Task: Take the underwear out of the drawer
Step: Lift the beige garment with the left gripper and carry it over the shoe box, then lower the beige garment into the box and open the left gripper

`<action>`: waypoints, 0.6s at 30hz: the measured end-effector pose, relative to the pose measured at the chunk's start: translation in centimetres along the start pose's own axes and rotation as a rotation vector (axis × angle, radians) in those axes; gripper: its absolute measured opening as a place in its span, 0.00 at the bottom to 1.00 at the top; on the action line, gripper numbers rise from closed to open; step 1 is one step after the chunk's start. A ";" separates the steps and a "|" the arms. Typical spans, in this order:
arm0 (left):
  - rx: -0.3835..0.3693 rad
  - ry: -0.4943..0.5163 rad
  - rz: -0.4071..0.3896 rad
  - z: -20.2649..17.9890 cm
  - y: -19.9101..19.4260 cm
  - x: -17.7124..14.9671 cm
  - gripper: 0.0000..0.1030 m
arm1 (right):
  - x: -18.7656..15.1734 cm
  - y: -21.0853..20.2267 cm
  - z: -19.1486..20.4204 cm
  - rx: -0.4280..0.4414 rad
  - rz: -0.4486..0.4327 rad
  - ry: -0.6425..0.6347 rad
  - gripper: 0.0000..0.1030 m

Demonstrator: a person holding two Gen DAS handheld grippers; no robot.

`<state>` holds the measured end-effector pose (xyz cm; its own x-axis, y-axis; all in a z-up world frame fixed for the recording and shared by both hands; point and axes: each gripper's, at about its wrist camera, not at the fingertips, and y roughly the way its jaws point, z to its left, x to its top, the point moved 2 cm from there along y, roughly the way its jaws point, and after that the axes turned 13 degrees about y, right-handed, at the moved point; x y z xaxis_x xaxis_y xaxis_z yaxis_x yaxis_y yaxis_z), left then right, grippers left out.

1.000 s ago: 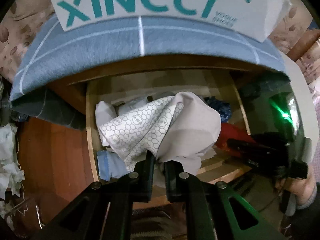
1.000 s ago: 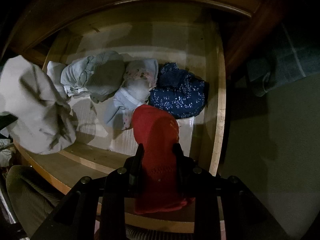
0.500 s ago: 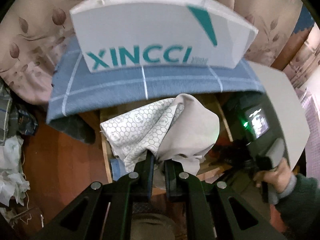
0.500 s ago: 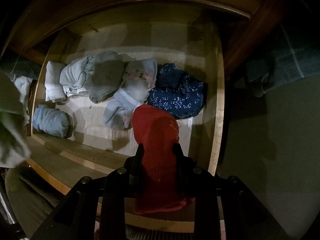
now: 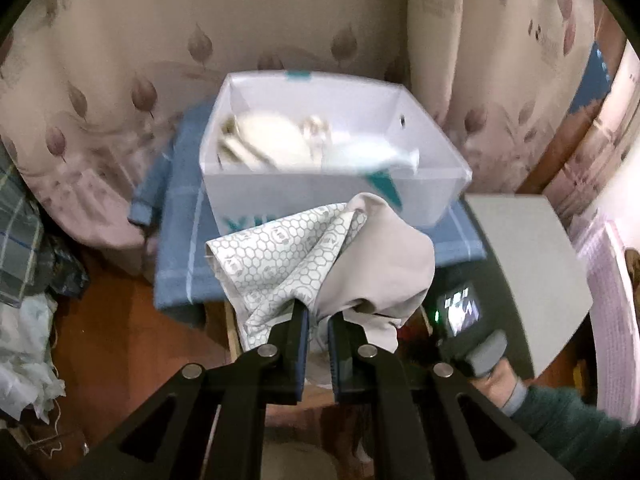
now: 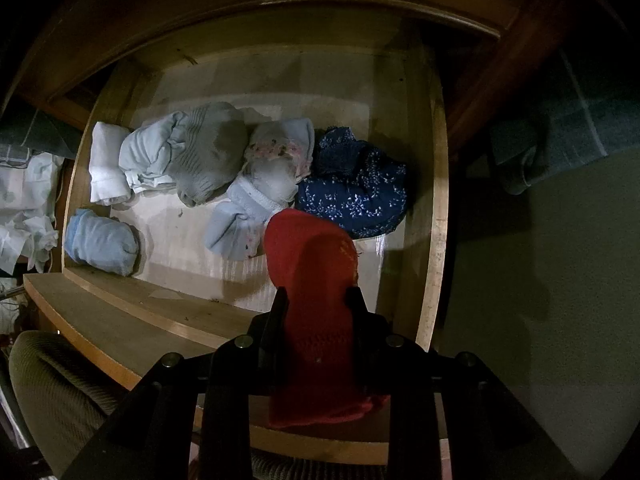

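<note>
My left gripper (image 5: 318, 316) is shut on beige underwear (image 5: 332, 260) with a hexagon-print panel, held up in the air in front of a white box (image 5: 320, 196). In the right wrist view my right gripper (image 6: 316, 300) is shut on a red knitted garment (image 6: 312, 272) above the front of the open wooden drawer (image 6: 434, 208). Several rolled pieces lie in the drawer: a navy floral one (image 6: 356, 196), a floral white one (image 6: 276, 160), a grey one (image 6: 208, 156), a white one (image 6: 106, 164) and a light blue one (image 6: 100, 244).
The white box holds pale clothes and stands on a blue checked cloth (image 5: 180, 248) over the cabinet. A leaf-patterned curtain (image 5: 120, 60) hangs behind. A grey board (image 5: 528, 264) lies at right, above a hand (image 5: 496, 380) on the other gripper. Crumpled white fabric (image 5: 24, 344) sits at left.
My left gripper has risen with the beige underwear from just over the drawer to above the box's rim, so the box's inside shows. The right gripper and red garment stayed still.
</note>
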<state>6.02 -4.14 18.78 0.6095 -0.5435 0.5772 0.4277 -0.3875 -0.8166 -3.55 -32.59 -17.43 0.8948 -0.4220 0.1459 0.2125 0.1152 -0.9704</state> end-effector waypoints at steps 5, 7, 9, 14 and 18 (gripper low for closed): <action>0.052 -0.009 -0.073 1.6 -2.7 4.1 0.09 | -0.1 -0.1 -0.1 0.002 -0.005 0.001 0.25; 0.083 -0.003 -0.095 2.1 -3.3 5.7 0.09 | -0.1 -0.1 -0.1 0.002 -0.006 0.000 0.25; 0.113 -0.002 -0.106 2.6 -3.4 7.5 0.09 | -0.1 -0.1 -0.2 0.002 -0.006 0.001 0.25; 0.147 0.004 -0.088 3.3 -1.4 10.9 0.09 | -0.1 -0.1 -0.1 0.006 -0.010 0.003 0.25; 0.155 0.000 -0.086 3.9 0.8 13.4 0.09 | -0.1 -0.1 -0.1 0.011 -0.011 0.006 0.25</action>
<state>17.12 -8.81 25.83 0.5663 -0.5134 0.6447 0.5757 -0.3133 -0.7552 -3.66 -32.67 -17.40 0.8900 -0.4286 0.1555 0.2270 0.1207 -0.9664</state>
